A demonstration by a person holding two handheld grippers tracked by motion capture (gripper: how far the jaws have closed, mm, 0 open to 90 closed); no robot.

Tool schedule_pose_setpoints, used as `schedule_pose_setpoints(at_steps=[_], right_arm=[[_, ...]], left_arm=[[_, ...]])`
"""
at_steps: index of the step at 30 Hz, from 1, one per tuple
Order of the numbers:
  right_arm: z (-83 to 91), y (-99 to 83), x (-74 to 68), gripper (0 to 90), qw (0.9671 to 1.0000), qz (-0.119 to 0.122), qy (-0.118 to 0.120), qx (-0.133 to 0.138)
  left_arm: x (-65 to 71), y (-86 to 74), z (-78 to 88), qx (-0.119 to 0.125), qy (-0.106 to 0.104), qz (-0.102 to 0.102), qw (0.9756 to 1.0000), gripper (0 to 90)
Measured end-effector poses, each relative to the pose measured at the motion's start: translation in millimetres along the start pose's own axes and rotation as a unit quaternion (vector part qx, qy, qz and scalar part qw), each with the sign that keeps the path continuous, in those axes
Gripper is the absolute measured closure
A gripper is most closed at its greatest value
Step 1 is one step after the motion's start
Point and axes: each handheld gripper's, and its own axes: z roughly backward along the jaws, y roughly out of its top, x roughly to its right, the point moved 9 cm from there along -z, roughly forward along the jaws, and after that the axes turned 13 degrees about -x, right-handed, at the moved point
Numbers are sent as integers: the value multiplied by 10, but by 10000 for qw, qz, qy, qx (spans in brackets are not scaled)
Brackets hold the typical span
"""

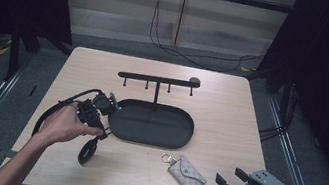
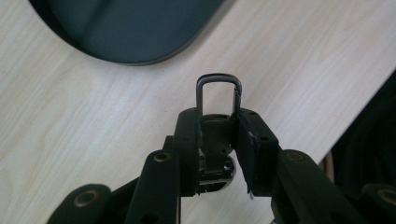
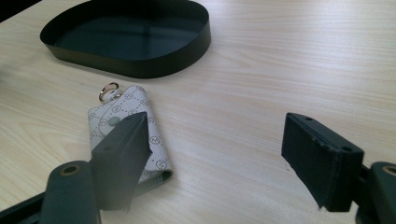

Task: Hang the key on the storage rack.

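Right claw [image 1: 228, 180] lower right, jaws wide, empty, near key pouch [image 1: 187, 175]. Left claw [image 2: 218, 140] pinches metal clasp [image 2: 218, 95]; shallow grip, clasp could twist free over desk [image 1: 229, 118].

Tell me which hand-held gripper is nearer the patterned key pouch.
Right. The right hand-held gripper sits open just right of the key pouch; the left hand-held gripper, shut on a metal clasp, is farther left by the tray.

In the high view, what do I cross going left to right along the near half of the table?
Left claw shut on a metal clip → key pouch lying flat → right claw, open.
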Motion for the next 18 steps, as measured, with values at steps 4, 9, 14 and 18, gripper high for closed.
schedule_pose_setpoints(at_steps=[4,9,14,18], right_arm=[[-2,1,0,234,10000,0,8,-1],[1,0,0,234,10000,0,6,4],[2,0,-2,235,10000,1,14,3],[-1,0,-2,235,10000,6,13,-4]], left_arm=[[3,28,35,27,26,-1,10000,708],[-3,53,109,19,92,42,9999,708],[3,40,165,1,96,64,9999,709],[-16,32,192,1,91,105,9999,709]])
